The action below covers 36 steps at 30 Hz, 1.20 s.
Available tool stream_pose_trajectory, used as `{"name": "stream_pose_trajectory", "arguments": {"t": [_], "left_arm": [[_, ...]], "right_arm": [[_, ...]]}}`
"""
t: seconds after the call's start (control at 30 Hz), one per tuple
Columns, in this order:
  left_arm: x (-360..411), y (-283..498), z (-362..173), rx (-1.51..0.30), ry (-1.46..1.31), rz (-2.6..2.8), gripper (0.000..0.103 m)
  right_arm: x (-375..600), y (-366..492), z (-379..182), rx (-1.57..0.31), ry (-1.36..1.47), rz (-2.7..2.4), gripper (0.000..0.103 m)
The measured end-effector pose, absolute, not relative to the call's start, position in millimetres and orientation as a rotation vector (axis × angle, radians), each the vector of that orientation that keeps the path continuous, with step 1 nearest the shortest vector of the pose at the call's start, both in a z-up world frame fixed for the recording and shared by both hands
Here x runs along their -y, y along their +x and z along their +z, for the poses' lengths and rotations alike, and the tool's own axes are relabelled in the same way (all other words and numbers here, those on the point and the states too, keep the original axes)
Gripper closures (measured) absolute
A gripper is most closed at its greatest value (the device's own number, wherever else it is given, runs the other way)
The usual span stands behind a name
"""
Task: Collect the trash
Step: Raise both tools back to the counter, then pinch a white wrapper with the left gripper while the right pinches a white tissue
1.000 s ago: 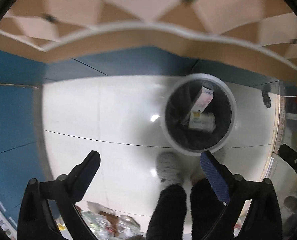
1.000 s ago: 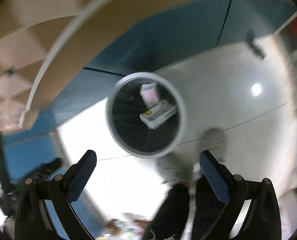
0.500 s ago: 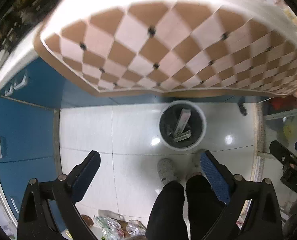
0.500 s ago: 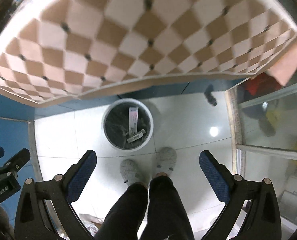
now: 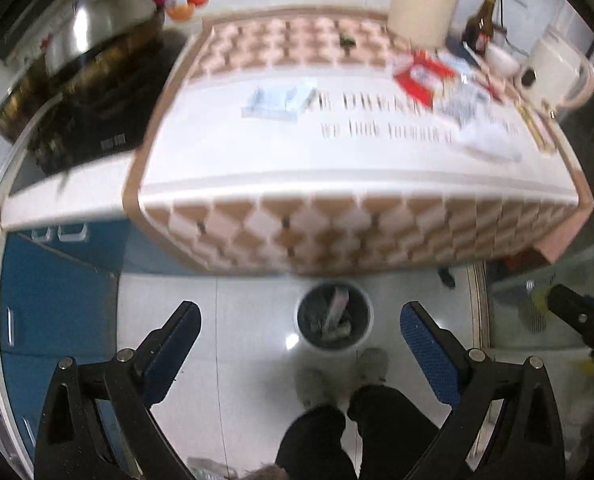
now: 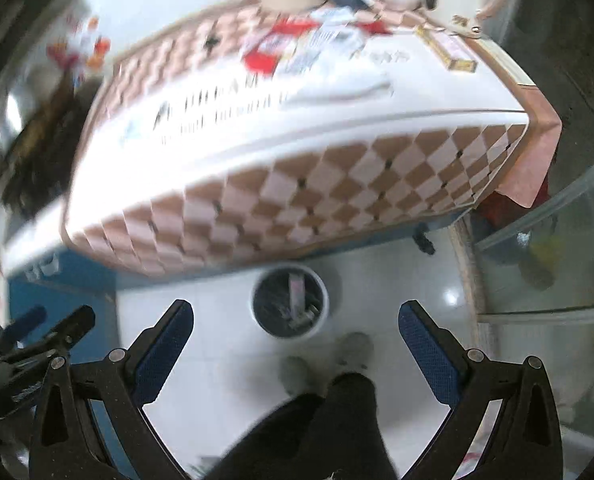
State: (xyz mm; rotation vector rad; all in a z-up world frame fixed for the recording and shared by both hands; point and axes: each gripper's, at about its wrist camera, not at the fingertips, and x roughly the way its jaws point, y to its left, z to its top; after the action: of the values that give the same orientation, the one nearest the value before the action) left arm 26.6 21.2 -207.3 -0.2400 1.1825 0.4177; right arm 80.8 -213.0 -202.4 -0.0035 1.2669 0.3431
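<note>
A grey trash bin [image 5: 333, 346] stands on the white floor below the table front, with a pink-white box and other wrappers inside. My left gripper [image 5: 299, 318] hangs open and empty high above it. My right gripper [image 6: 295, 312] is also open and empty, with the bin [image 6: 293, 334] below between its fingers. On the checkered tablecloth [image 5: 337, 232] lie a pale blue pack [image 5: 275, 100], a red packet [image 5: 421, 76], a crumpled white wrapper [image 5: 485, 136] and a yellow strip box [image 5: 535, 128]. The red packet [image 6: 271, 50] and white wrapper [image 6: 337, 84] show blurred in the right wrist view.
A white kettle [image 5: 557, 72], a beige utensil holder [image 5: 423, 0], a dark bottle [image 5: 483, 24] and a bowl [image 5: 501, 58] stand at the table's back right. A stove with a wok [image 5: 97, 24] is left. A person's dark legs [image 5: 353, 432] and grey slippers stand by the bin.
Both grippers have risen from just above the bin to table height, still open. The bin has shrunk in view and the tabletop with its litter has come into sight.
</note>
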Motion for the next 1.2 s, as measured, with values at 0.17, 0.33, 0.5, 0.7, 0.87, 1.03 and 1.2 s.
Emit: {"name": "stream_pose_trajectory", "arguments": {"t": [0.17, 0.33, 0.5, 0.7, 0.87, 1.03, 1.2], "left_arm": [[-45.0, 86.4, -200.3, -1.163, -0.252, 0.49, 0.0], [-72.9, 145.9, -217.8, -1.202, -0.298, 0.609, 0.0], [-103.8, 194.1, -256.3, -1.282, -0.358, 0.686, 0.0], [-148.2, 222.3, -299.8, -1.335, -0.437, 0.736, 0.0], [-174.6, 245.0, -322.0, -1.312, -0.509, 0.721, 0.001], [-176.4, 251.1, -322.1, -1.224, -0.503, 0.659, 0.064], [-166.5, 244.4, -317.7, -1.231, -0.47, 0.597, 0.103]], "right_arm": [[224.9, 138.6, -187.4, -1.267, 0.126, 0.314, 0.0], [230.2, 228.1, -208.0, -1.28, 0.193, 0.269, 0.0], [210.5, 316.9, -261.0, -1.347, 0.152, 0.247, 0.0], [167.1, 370.9, -318.9, -1.368, -0.045, 0.259, 0.017], [157.5, 365.6, -323.4, -1.279, -0.133, 0.265, 0.03], [153.1, 356.5, -322.0, -1.215, -0.198, 0.289, 0.047], [165.2, 358.3, -318.0, -1.253, -0.109, 0.321, 0.097]]}}
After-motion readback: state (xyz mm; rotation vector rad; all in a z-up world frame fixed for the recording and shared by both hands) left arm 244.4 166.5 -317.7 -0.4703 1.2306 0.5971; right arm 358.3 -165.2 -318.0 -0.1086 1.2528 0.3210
